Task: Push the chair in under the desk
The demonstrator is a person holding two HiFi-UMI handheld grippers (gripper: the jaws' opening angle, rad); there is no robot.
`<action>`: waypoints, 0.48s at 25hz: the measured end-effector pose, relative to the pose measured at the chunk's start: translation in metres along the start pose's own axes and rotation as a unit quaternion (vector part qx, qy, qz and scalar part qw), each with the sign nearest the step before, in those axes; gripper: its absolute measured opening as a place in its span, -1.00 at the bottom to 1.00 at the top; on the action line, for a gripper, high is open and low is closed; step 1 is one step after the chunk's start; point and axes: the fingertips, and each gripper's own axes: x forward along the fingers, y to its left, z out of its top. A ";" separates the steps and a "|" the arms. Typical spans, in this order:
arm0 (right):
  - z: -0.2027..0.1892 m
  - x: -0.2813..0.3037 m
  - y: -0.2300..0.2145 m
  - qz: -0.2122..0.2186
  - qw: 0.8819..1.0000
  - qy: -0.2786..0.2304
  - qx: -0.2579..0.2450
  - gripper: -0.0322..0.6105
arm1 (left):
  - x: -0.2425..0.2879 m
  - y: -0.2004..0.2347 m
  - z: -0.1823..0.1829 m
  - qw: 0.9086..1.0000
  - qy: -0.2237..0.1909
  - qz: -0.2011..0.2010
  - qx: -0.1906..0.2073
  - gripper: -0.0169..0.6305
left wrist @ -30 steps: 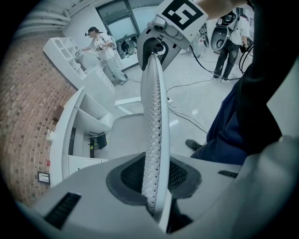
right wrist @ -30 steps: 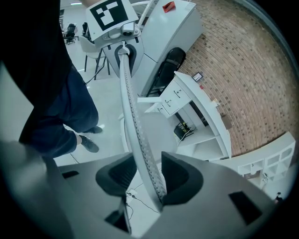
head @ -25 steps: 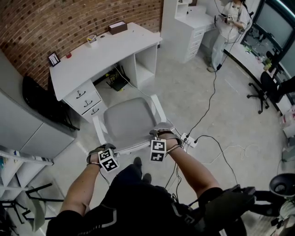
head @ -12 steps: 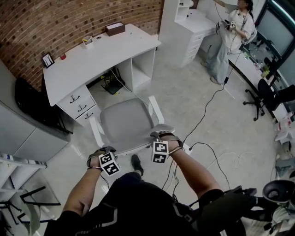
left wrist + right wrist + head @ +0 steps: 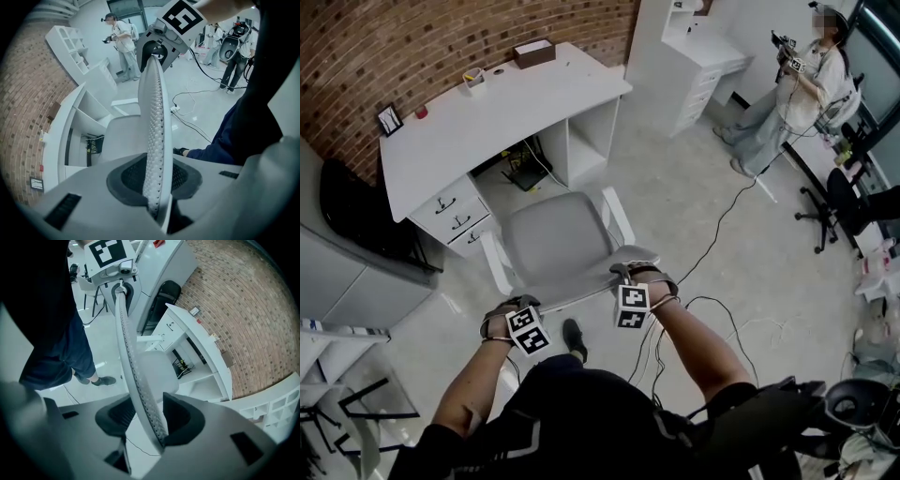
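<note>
A grey chair with its seat (image 5: 553, 242) facing a white desk (image 5: 506, 103) stands a short way before the desk's knee opening. Its thin mesh backrest (image 5: 577, 295) is gripped at the top edge from both ends. My left gripper (image 5: 514, 314) is shut on the backrest's left end, where the mesh rim (image 5: 154, 140) runs between the pads of the left gripper (image 5: 157, 187). My right gripper (image 5: 633, 281) is shut on the right end, and there the rim (image 5: 129, 362) passes between the pads of the right gripper (image 5: 147, 420). Both point steeply down.
The desk has a drawer unit (image 5: 455, 211) on the left and an open shelf unit (image 5: 591, 127) on the right. Cables (image 5: 722, 216) trail over the floor to my right. A person (image 5: 797, 89) stands at the back right. A black office chair (image 5: 839, 192) stands at the right.
The chair and both grippers have moved closer to the desk, still clamped on the backrest. The person at the back has walked to the right.
</note>
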 end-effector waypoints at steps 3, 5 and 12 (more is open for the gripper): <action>-0.005 0.005 -0.015 0.006 1.000 0.000 -0.005 -0.32 | 0.002 0.008 0.008 1.000 0.003 -0.013 -0.013 -0.71; -0.007 0.009 -0.025 0.008 1.000 0.000 -0.008 -0.32 | 0.003 0.016 0.012 1.000 -0.001 -0.007 -0.015 -0.71; -0.006 0.027 -0.060 0.003 1.000 -0.004 -0.017 -0.34 | 0.013 0.054 0.018 1.000 0.001 0.005 -0.018 -0.71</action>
